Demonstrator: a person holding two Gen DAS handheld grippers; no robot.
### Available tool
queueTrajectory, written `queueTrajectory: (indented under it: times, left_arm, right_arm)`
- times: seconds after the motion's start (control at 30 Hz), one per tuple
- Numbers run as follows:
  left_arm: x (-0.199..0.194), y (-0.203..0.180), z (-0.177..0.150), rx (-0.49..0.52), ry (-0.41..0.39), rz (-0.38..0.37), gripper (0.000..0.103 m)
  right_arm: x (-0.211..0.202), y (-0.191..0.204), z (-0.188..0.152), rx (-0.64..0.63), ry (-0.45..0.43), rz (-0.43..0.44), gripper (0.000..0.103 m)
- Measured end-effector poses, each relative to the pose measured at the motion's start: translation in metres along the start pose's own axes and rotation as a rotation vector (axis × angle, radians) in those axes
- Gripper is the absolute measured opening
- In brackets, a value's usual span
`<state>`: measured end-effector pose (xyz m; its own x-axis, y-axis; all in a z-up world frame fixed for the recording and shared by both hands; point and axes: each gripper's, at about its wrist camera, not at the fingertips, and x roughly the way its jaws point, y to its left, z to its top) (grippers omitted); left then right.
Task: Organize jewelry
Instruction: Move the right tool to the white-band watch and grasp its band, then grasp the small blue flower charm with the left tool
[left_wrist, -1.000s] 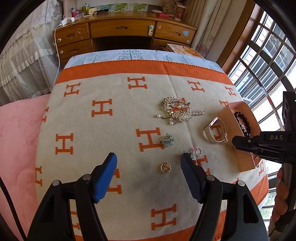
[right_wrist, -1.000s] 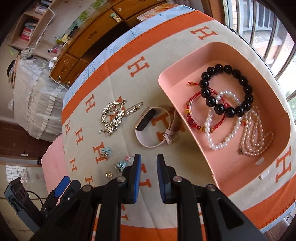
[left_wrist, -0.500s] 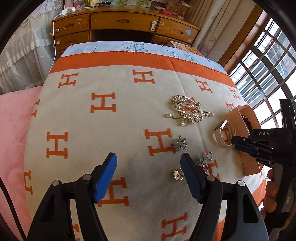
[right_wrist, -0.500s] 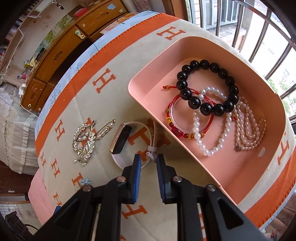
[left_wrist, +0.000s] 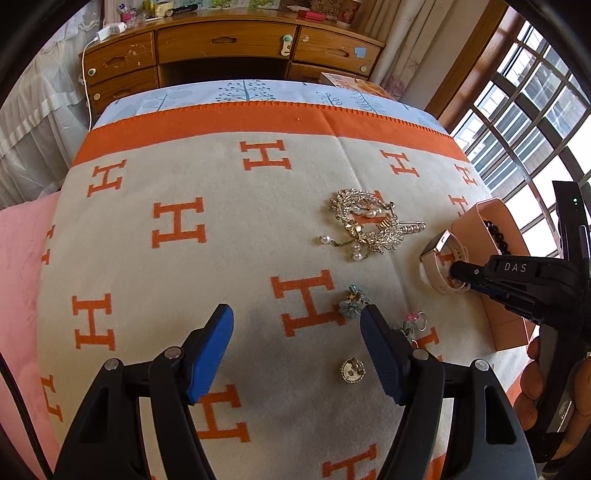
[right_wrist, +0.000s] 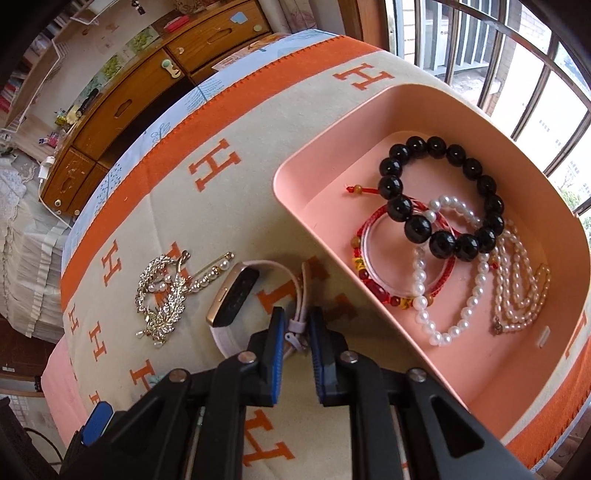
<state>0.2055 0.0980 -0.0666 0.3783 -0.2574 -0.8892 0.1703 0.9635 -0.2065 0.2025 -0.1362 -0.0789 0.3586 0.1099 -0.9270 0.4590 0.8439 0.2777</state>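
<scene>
Blue-padded fingers (right_wrist: 276, 350) of the right gripper (right_wrist: 295, 347) stand narrowly parted around the clasp end of a pale pink watch (right_wrist: 236, 295), the strap between the pads, though whether they pinch it cannot be told. Fingers of the left gripper (left_wrist: 297, 349) spread wide above the orange-and-cream blanket (left_wrist: 184, 277), holding nothing. Near them lie a small gold earring (left_wrist: 352, 370), a blue flower earring (left_wrist: 352, 306) and a pink ring (left_wrist: 413, 321). Farther off rests a gold leaf brooch (left_wrist: 365, 225). Just beside the watch, the pink box (right_wrist: 461, 110) holds a black bead bracelet (right_wrist: 443, 199), a red cord bracelet (right_wrist: 376, 258) and pearl strands (right_wrist: 461, 302).
</scene>
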Motion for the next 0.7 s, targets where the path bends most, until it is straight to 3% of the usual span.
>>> queueTrajectory:
  times: [0.2,0.37,0.53,0.7]
  left_arm:
    - [0.013,-0.007,0.012,-0.046,0.076,-0.037,0.069]
    - [0.015,-0.023,0.020,-0.025,0.082,-0.022,0.065]
    - [0.024,-0.042,0.021,0.077,0.146,-0.009,0.040]
    - [0.034,-0.052,0.020,0.134,0.190,0.032,0.036]
  right_arm:
    - [-0.005,-0.011,-0.001,-0.036,0.044,0.114,0.009]
    - [-0.022,-0.015,-0.005,-0.105,0.048,0.194,0.009]
    - [-0.032,-0.029,-0.006,-0.124,0.060,0.245,0.009]
    - [-0.036,-0.042,-0.007,-0.135,0.068,0.266,0.010]
